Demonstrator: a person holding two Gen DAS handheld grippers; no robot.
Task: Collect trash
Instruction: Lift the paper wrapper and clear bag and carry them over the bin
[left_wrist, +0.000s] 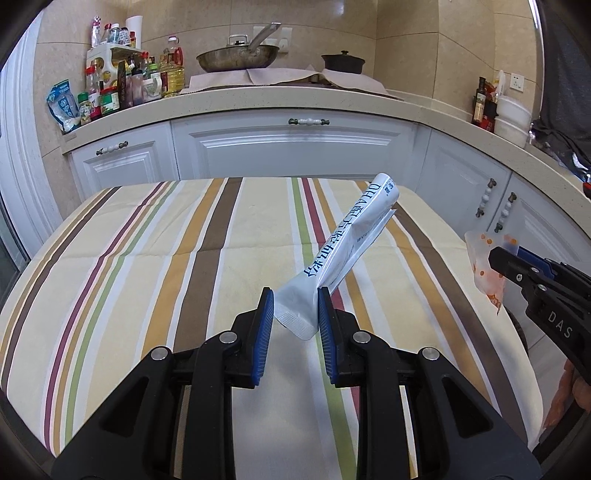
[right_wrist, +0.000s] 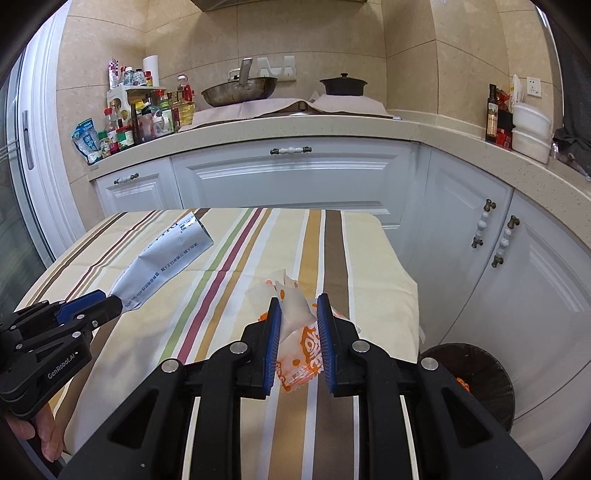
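Note:
My left gripper (left_wrist: 295, 301) is shut on the bottom end of a long silver-white pouch (left_wrist: 351, 240) with blue print, held tilted up above the striped tablecloth (left_wrist: 147, 258). My right gripper (right_wrist: 298, 308) is shut on a crumpled orange-and-white snack wrapper (right_wrist: 299, 343), also lifted off the cloth. In the right wrist view the left gripper (right_wrist: 110, 304) shows at the left edge with the silver pouch (right_wrist: 162, 262) sticking out of it. In the left wrist view the right gripper (left_wrist: 496, 258) shows at the right edge with the orange wrapper (left_wrist: 484, 269).
A dark round bin (right_wrist: 476, 380) stands on the floor by the table's right corner, below white cabinets (right_wrist: 295, 177). The counter (left_wrist: 258, 99) behind carries bottles, a wok (left_wrist: 238, 57), a black pot (left_wrist: 343, 61) and white tubs (left_wrist: 513, 118).

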